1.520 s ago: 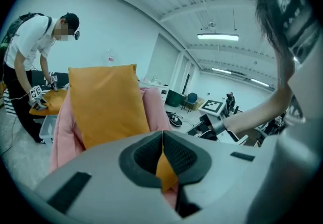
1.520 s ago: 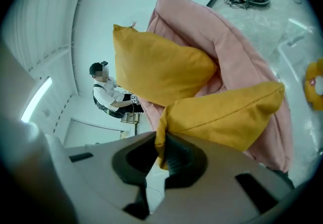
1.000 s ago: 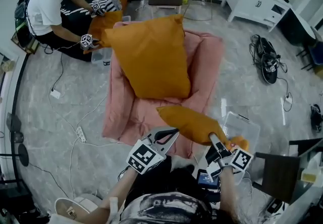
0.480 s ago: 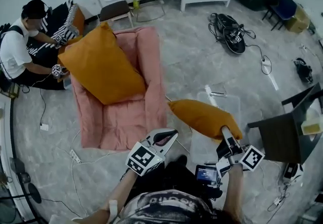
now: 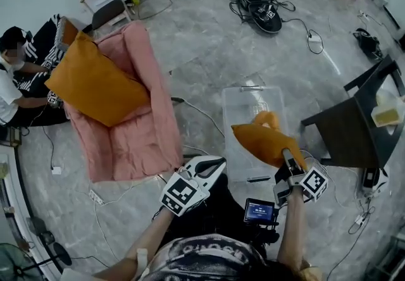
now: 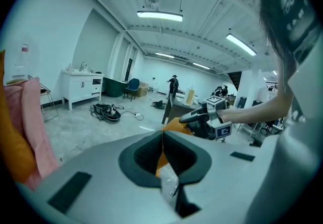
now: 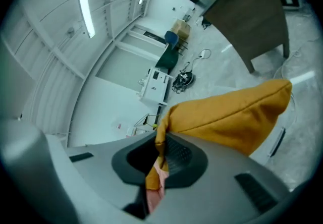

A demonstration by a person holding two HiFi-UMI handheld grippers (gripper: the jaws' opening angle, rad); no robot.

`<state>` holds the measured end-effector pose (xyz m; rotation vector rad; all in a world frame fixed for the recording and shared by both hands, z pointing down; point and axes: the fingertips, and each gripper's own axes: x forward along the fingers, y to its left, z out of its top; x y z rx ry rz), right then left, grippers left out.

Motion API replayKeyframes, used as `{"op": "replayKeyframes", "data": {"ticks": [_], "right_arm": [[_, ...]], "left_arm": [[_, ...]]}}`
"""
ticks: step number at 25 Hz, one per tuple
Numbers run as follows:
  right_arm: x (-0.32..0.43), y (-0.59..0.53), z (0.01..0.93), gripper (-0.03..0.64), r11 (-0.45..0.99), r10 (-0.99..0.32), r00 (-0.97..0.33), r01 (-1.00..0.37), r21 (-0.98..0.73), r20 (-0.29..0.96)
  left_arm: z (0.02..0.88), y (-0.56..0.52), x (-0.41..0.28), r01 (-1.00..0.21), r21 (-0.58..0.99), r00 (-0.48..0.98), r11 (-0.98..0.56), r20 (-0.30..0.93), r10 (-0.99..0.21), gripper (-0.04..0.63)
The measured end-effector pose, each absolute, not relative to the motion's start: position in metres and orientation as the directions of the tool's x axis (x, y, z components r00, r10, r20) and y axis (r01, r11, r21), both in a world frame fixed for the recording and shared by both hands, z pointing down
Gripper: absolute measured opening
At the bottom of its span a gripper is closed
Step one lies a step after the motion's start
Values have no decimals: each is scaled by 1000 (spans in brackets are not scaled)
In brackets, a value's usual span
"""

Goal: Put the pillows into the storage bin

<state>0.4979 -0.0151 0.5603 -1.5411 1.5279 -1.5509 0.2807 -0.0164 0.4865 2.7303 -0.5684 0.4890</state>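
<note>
In the head view my right gripper (image 5: 286, 154) is shut on a corner of a small orange pillow (image 5: 262, 142), which hangs over the clear plastic storage bin (image 5: 250, 106) on the floor. The right gripper view shows the pillow (image 7: 232, 114) stretching away from the jaws of the right gripper (image 7: 161, 142), its corner pinched between them. My left gripper (image 5: 214, 161) hovers left of the bin, shut and holding nothing. In its own view the left gripper (image 6: 162, 140) points toward the pillow (image 6: 174, 124). A larger orange pillow (image 5: 92, 80) leans on the pink sofa (image 5: 142, 121).
A dark table (image 5: 345, 128) stands right of the bin. A seated person (image 5: 9, 87) works with grippers left of the sofa. Cables and a power strip (image 5: 95, 196) lie on the floor by the sofa. A black tangle of gear (image 5: 259, 11) lies farther off.
The right gripper has carried the small pillow from the sofa's front edge to the right, over the bin. The head view has swung right. The left gripper stayed near my body.
</note>
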Motion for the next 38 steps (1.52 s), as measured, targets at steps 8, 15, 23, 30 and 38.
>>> {"op": "replayKeyframes", "data": {"ticks": [8, 15, 23, 30, 38], "right_arm": [[512, 3, 659, 38, -396, -791, -295, -420, -816, 536], [483, -31, 637, 179, -188, -790, -422, -524, -831, 444], [409, -95, 588, 179, 84, -692, -615, -587, -805, 376], [288, -146, 555, 204, 329, -543, -757, -590, -738, 363], [119, -191, 529, 216, 486, -430, -831, -543, -685, 354]], "left_arm": [[499, -10, 307, -419, 220, 844, -881, 452, -288, 12], [507, -6, 310, -461, 237, 823, -856, 475, -312, 12], [494, -22, 262, -596, 207, 753, -775, 479, -451, 12], [465, -39, 160, -743, 135, 633, -656, 461, -622, 12], [468, -51, 1, -860, 135, 498, -492, 434, -751, 12]]}}
